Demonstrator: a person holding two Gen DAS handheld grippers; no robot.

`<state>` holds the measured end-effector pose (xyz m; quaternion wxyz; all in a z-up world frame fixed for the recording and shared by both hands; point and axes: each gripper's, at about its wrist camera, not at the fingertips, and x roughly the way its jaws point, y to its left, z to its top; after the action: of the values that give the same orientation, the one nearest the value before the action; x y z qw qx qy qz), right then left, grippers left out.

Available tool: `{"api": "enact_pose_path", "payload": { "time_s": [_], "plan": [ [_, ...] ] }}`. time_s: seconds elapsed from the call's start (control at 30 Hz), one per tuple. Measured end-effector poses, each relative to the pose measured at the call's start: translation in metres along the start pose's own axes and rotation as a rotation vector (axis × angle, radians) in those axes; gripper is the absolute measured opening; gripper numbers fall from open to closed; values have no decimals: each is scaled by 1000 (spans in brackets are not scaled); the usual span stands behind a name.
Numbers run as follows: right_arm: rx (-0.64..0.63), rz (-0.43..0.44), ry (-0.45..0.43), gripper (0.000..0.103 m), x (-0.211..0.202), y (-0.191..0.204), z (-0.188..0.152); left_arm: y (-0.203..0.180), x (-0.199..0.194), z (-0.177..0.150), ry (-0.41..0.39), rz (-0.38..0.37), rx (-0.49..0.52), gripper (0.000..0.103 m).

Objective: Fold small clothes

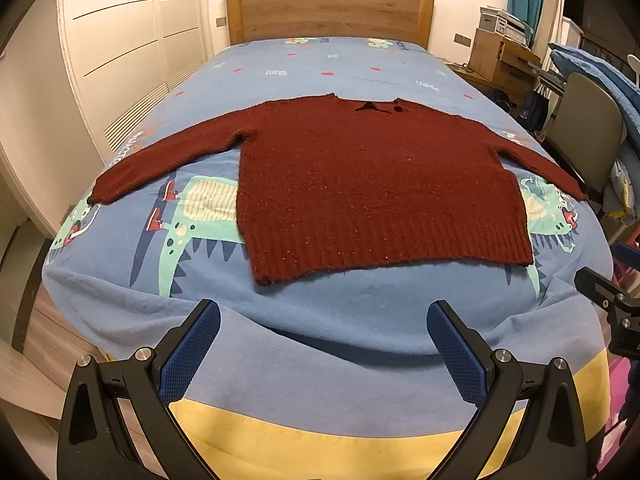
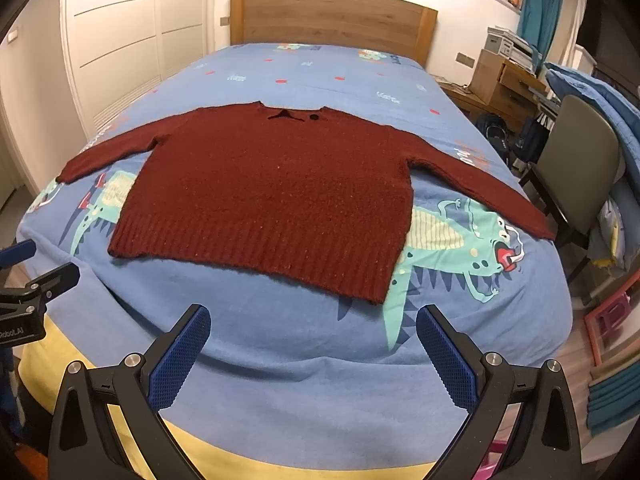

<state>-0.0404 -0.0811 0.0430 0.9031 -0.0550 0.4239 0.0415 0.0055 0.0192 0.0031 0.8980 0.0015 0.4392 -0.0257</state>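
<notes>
A dark red knitted sweater [image 1: 372, 184] [image 2: 272, 196] lies flat on the bed, both sleeves spread out sideways, its ribbed hem toward me and its collar toward the headboard. My left gripper [image 1: 324, 322] hovers open over the foot of the bed, short of the hem's left corner, holding nothing. My right gripper [image 2: 313, 326] is open too, just short of the hem's right corner. Each gripper shows at the edge of the other's view: the right gripper [image 1: 608, 300] and the left gripper [image 2: 36, 284].
The bed cover [image 1: 320, 76] is blue with dinosaur prints and a yellow band at the foot. A wooden headboard [image 1: 328, 12] stands at the far end. White wardrobes [image 1: 120, 48] line the left; a grey chair [image 2: 576, 168] and cluttered shelves stand right.
</notes>
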Motion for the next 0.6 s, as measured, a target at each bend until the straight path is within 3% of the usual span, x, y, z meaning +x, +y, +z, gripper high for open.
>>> {"api": "enact_pose_path", "payload": {
  "time_s": [0.37,0.6],
  "plan": [
    [38,19,11,103,8,-12,9,8,9,6,30,0,-9,102],
    [42,36,-17,103,9,-22,26,17,15,18,53,48,-44,102]
  ]
}}
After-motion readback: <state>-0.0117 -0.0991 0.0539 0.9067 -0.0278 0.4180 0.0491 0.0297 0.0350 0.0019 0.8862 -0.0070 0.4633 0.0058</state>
